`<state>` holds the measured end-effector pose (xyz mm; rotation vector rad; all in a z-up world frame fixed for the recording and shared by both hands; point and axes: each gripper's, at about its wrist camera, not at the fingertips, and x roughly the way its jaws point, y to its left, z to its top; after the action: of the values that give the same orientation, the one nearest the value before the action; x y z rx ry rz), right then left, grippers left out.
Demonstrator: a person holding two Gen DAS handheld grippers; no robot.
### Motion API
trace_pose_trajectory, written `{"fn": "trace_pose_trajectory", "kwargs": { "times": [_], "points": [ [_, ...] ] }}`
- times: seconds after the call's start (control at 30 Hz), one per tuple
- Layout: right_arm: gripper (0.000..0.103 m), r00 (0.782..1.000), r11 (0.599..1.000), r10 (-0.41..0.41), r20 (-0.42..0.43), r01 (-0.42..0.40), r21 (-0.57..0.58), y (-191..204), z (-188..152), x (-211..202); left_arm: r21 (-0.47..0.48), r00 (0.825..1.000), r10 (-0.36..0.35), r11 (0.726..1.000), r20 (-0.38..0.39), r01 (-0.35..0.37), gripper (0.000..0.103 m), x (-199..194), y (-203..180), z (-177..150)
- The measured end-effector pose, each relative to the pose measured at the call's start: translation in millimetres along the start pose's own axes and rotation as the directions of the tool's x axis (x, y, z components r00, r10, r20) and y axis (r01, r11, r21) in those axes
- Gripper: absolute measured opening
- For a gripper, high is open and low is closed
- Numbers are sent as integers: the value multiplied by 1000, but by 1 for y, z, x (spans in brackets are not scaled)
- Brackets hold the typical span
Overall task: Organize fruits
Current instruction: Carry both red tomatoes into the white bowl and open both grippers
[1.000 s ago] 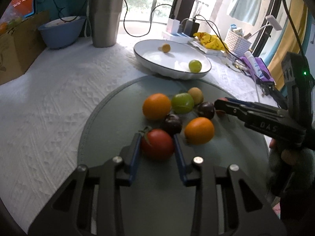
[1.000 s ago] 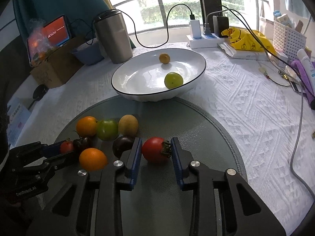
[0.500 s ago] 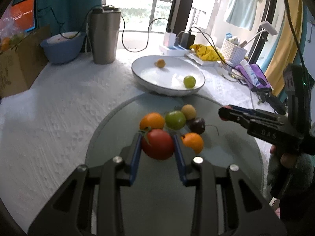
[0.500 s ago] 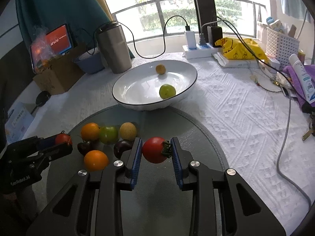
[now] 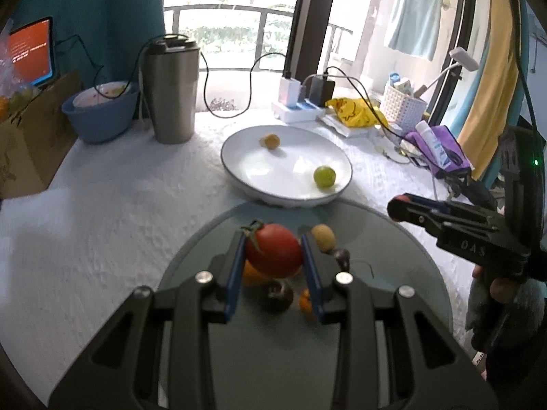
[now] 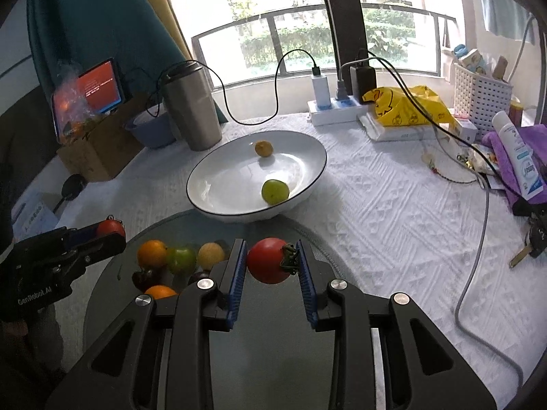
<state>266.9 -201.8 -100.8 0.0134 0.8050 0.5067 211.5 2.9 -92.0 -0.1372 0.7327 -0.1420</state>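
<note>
My left gripper (image 5: 273, 259) is shut on a red tomato (image 5: 273, 254), held above the round grey mat (image 5: 393, 239). My right gripper (image 6: 270, 261) is shut on a second red tomato (image 6: 268, 260), also lifted off the mat (image 6: 307, 239). On the mat lie several loose fruits: an orange (image 6: 152, 253), a green tomato (image 6: 181, 260), a yellow fruit (image 6: 211, 255) and dark plums (image 5: 280, 295). Beyond the mat stands a white bowl (image 6: 218, 174) holding a green fruit (image 6: 274, 191) and a small yellow fruit (image 6: 263, 148). Each gripper shows at the edge of the other's view.
A steel tumbler (image 6: 191, 109), a blue bowl (image 5: 99, 116) and a cardboard box (image 5: 24, 143) stand at the back left. A power strip (image 6: 336, 111) with cables, a yellow bag (image 6: 407, 106), a white basket (image 6: 478, 92) and a lotion tube (image 6: 519, 160) crowd the right.
Both grippers have risen with their tomatoes off the mat and come closer to the white bowl. The loose fruits have stayed in place.
</note>
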Motion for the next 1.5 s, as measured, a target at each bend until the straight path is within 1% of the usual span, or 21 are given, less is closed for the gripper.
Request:
{"fn": "trace_pose_trajectory", "kwargs": {
  "times": [0.27,0.63,1.17,1.5],
  "points": [
    [32,1000,1000,-3,8,3,-10,-8,16,8,13,1000,-9,1000,16,9,34,17,-1,19],
    [32,1000,1000,-7,11,8,-28,-16,37,24,24,1000,-20,1000,19,20,34,44,-1,40],
    [32,1000,999,9,-9,-10,-37,-22,60,66,14,999,-25,1000,-37,25,34,86,4,51],
    [32,1000,1000,6,-29,-6,-14,-30,61,78,-13,996,-42,999,-80,41,34,99,8,53]
  ]
}}
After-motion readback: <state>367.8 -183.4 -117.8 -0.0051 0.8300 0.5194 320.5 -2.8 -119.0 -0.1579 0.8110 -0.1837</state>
